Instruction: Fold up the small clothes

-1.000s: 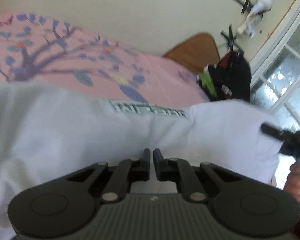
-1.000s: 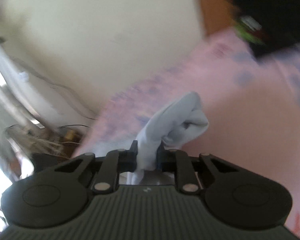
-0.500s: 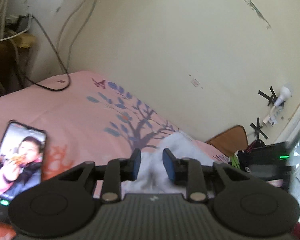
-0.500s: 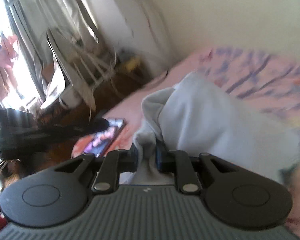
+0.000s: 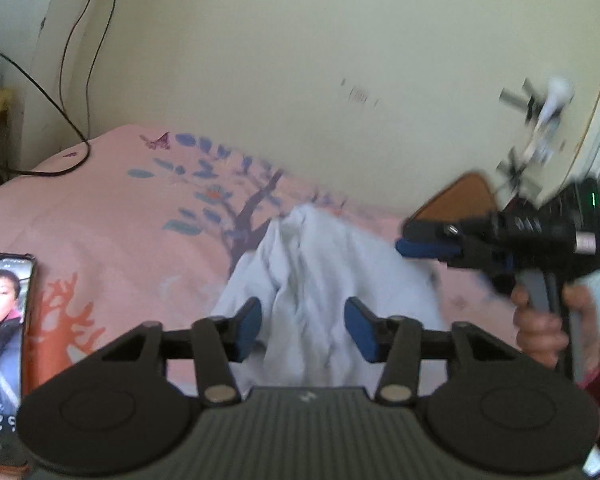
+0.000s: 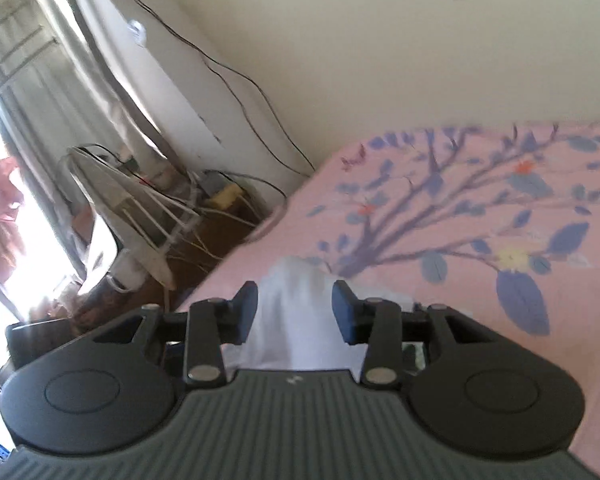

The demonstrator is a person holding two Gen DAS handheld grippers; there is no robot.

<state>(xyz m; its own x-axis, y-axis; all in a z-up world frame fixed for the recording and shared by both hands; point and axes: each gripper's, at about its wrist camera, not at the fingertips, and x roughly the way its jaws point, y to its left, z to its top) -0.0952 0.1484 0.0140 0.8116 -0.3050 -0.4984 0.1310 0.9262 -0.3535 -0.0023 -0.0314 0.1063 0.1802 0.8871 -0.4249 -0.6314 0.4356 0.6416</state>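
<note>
A white garment (image 5: 320,280) lies bunched on the pink bed sheet (image 5: 100,220) with a tree print. My left gripper (image 5: 306,330) is open, its blue pads apart on either side of the cloth. My right gripper (image 6: 294,312) is also open, with a fold of the white garment (image 6: 296,320) lying loose between its fingers. The right gripper also shows in the left wrist view (image 5: 428,242), held by a hand at the garment's right side.
A phone (image 5: 0,344) with a lit screen lies on the bed at the left. Cables (image 5: 60,112) hang down the wall at the bed's corner. A fan and clutter (image 6: 140,216) stand beside the bed. A wooden board (image 5: 460,196) leans at the far right.
Both grippers have opened and let go of the white garment, which now lies in a heap on the bed. Both views have swung toward the wall.
</note>
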